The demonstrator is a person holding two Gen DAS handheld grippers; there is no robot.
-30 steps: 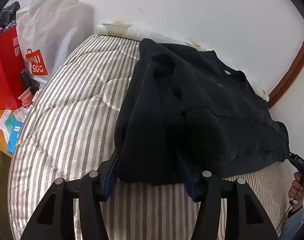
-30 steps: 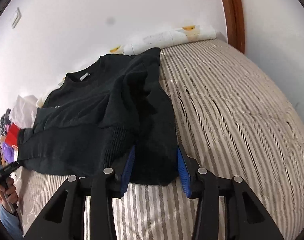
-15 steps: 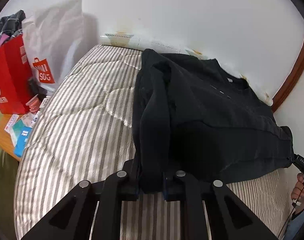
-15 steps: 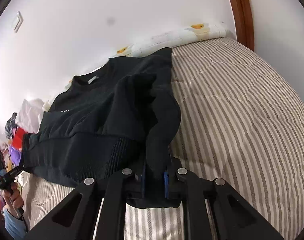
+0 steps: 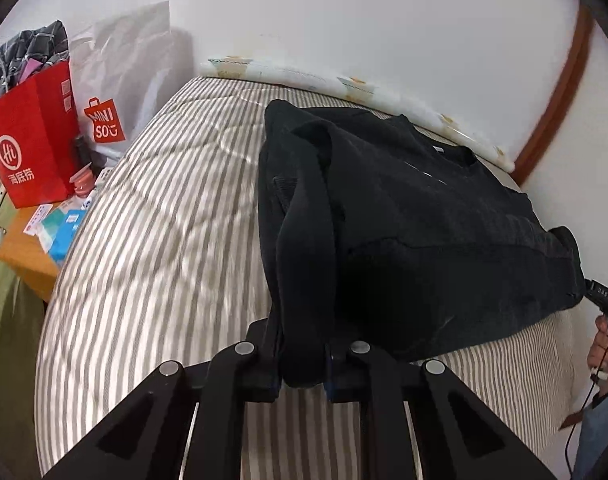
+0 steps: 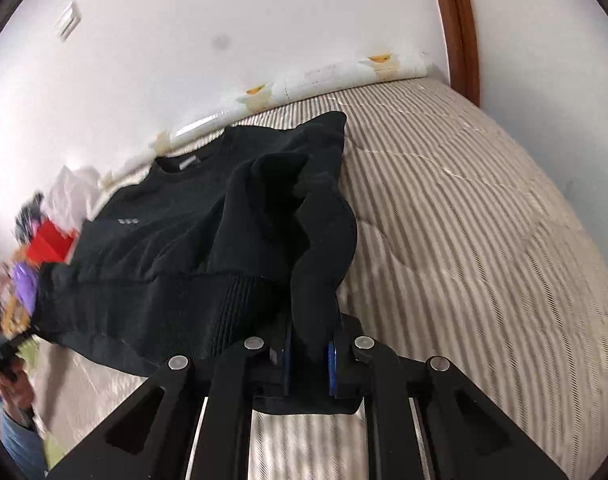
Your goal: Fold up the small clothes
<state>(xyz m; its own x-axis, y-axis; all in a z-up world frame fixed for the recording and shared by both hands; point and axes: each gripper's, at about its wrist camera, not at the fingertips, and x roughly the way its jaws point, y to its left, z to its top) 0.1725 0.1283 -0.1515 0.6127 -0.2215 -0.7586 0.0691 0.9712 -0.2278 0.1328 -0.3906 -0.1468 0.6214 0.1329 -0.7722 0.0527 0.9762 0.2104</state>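
A striped bed (image 5: pixel 163 240) fills both views, its far edge against a white wall. A black sweatshirt (image 5: pixel 444 220) lies spread across the bed, collar toward that far edge and ribbed hem toward the near edge; the hem runs side to side, from one pair of tongs to the other. The garment stretches away forward from both pairs.

The left tongs (image 5: pixel 302 364) are clamped on a gathered fold at the sweatshirt's left hem corner, and cloth rises in a ridge straight ahead of them. The right tongs (image 6: pixel 310 360) are clamped on the matching right hem corner, a bunched roll of fabric climbing from between the blue pads (image 6: pixel 331 364). Each hand holds its own end, so neither is nearer. Judging by this, the coming move is likely to carry the hem forward toward the collar; both corners would need to travel together, or the fold will skew.

Beyond the bed's left edge stand a red paper bag (image 5: pixel 31 140) and a white shopping bag (image 5: pixel 123 80).
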